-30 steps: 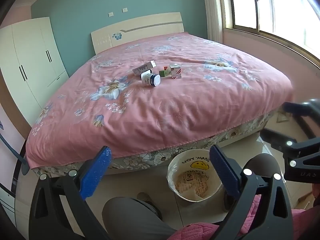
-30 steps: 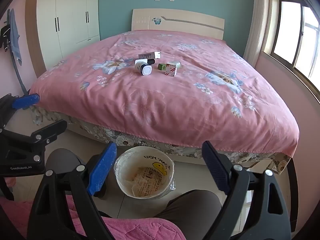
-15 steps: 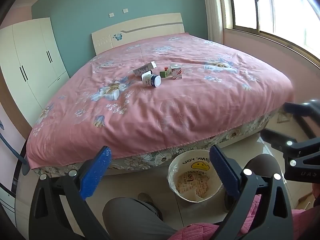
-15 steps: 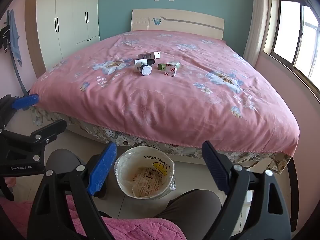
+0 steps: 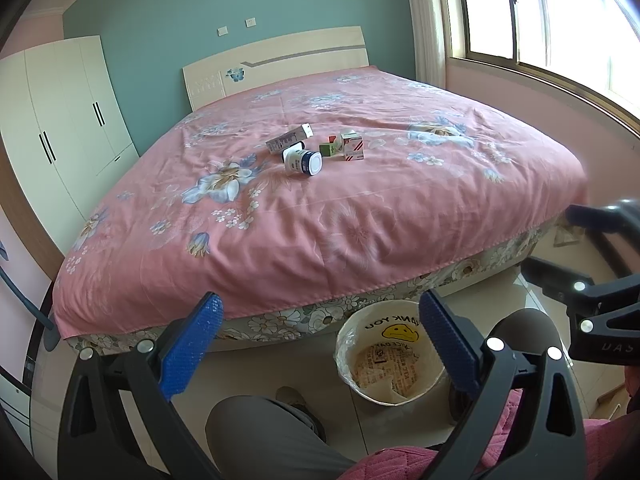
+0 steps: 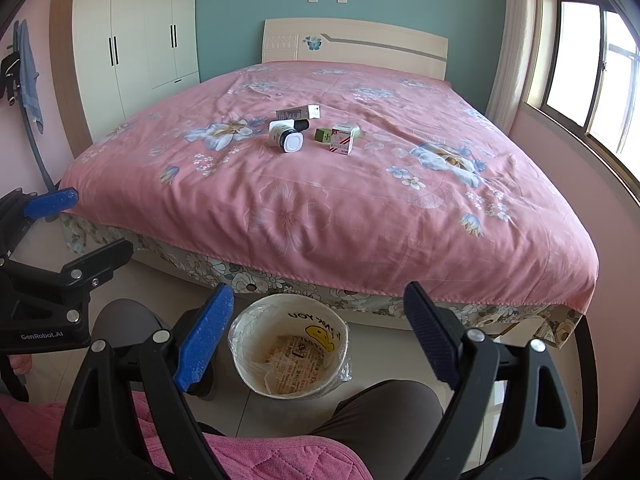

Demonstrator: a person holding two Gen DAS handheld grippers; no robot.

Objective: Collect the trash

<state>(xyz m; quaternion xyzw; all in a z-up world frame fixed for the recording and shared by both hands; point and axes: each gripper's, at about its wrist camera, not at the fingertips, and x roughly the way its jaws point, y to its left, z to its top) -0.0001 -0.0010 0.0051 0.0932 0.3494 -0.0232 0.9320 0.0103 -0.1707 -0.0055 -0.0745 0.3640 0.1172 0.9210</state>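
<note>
Trash on a pink floral bed: near the middle of the bed, toward the headboard, lie a white jar on its side, a long grey box behind it, a small green box and a white-and-red carton, all close together. Bin lined with a plastic bag stands on the tiled floor just beside the foot edge of the bed, with paper inside. Left tool hangs low before that edge, its blue-padded jaws spread wide and holding nothing. Right tool hangs likewise above the bin, jaws spread wide and holding nothing. White wardrobe stands against the wall beside the bed, and a window lies on the opposite side.
</note>
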